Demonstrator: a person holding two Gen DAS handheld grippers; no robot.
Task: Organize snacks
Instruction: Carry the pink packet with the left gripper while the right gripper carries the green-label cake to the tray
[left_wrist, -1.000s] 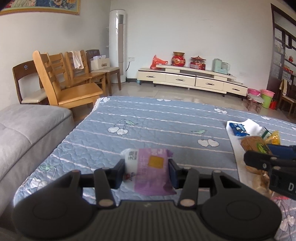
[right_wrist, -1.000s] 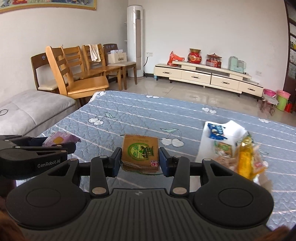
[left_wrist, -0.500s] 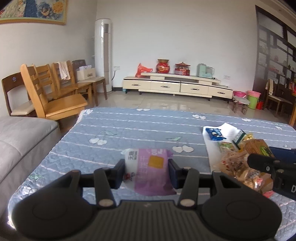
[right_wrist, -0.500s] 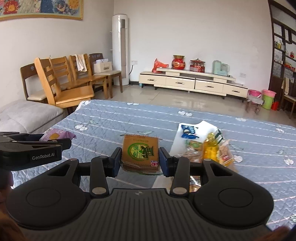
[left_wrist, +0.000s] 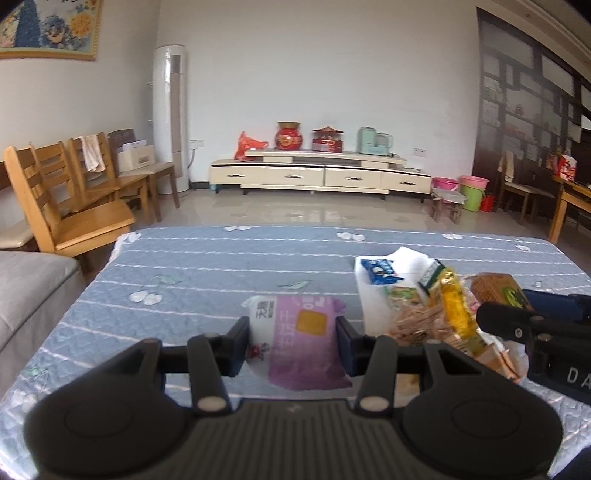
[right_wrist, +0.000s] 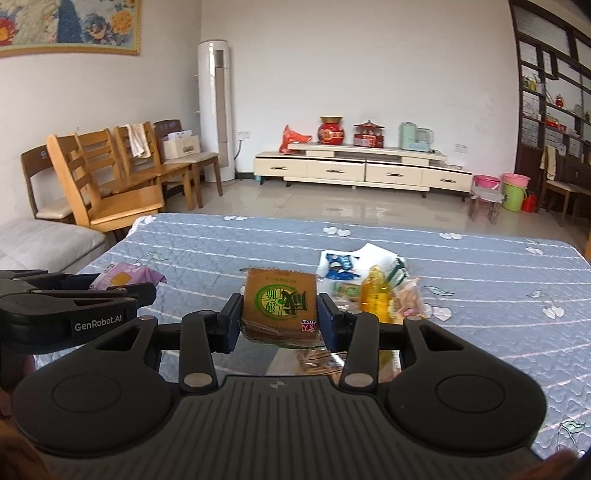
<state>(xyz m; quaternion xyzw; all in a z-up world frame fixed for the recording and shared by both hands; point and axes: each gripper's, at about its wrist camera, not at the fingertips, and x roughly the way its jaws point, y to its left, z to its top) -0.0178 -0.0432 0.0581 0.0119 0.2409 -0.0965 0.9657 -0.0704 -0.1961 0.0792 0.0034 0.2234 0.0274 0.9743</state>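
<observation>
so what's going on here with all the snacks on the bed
A person is sorting snacks with a handheld claw in each hand. The left claw is shut on a purple and white snack packet, and the right claw is shut on a brown packet with a green round label. Both are held above the blue quilted cover, next to a pile of other snacks lying on a white bag.

It was a home living room: wooden dining chairs (right_wrist: 110, 177), a low TV cabinet (right_wrist: 362, 170), a standing air conditioner (right_wrist: 218, 110), and a framed floral picture (right_wrist: 70, 26).
</observation>
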